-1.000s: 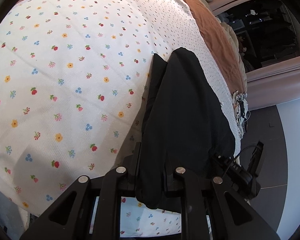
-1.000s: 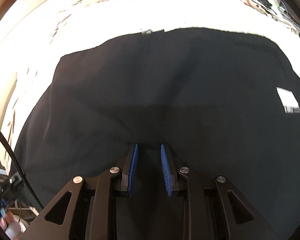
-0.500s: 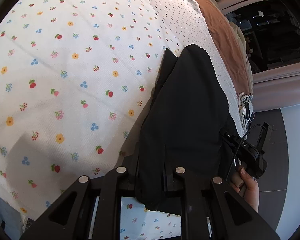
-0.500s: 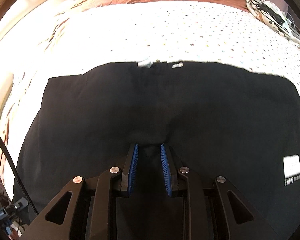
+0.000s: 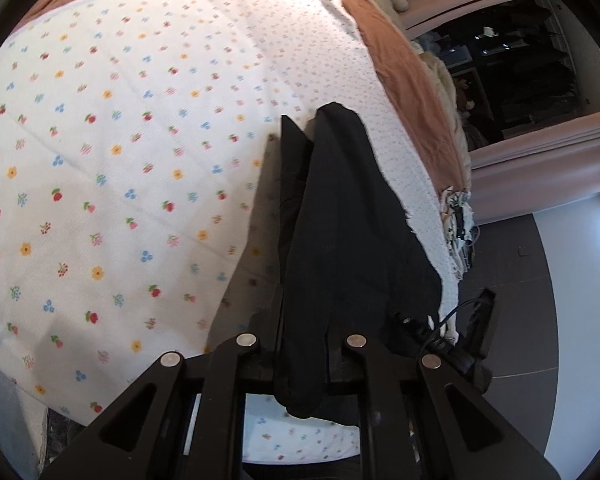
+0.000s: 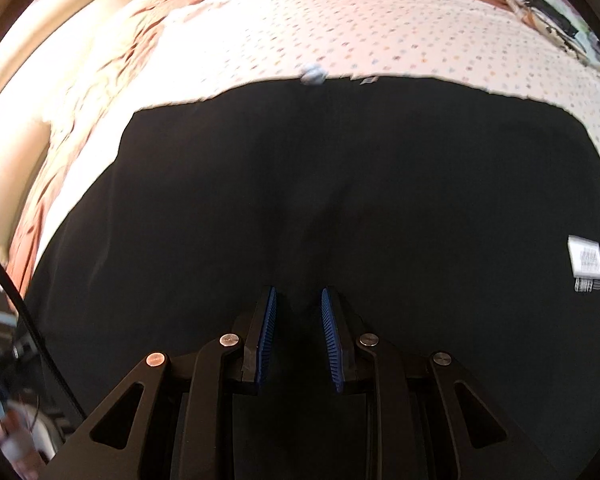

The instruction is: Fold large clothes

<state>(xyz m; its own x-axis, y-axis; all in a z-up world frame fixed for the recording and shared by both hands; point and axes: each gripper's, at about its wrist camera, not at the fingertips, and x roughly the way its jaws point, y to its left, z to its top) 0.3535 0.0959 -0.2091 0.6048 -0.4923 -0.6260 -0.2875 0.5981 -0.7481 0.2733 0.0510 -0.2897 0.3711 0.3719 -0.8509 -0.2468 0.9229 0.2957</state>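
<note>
A large black garment (image 5: 340, 208) hangs in a long fold from my left gripper (image 5: 302, 320), which is shut on its near edge; the cloth hides the fingertips. The garment's far end rests on the flowered white sheet (image 5: 120, 160). In the right wrist view the same black garment (image 6: 340, 168) spreads wide over the bed, with a white label (image 6: 586, 256) at its right. My right gripper (image 6: 299, 296) has its blue pads (image 6: 268, 320) closed on a bunched ridge of this cloth, and creases run out from the grip. The left wrist view also shows the right gripper (image 5: 460, 340) beside the garment's lower right.
A brown blanket (image 5: 400, 52) covers the far side of the bed. Small clutter with cables (image 5: 460, 224) lies at the bed's right corner. Dark floor (image 5: 512, 280) and a dark open wardrobe (image 5: 512, 60) lie to the right. Cream bedding (image 6: 28, 128) sits at the left.
My right gripper has swung down and across with the cloth in it, so more dotted sheet shows past the garment's far edge. The left gripper keeps its hold and shifted slightly.
</note>
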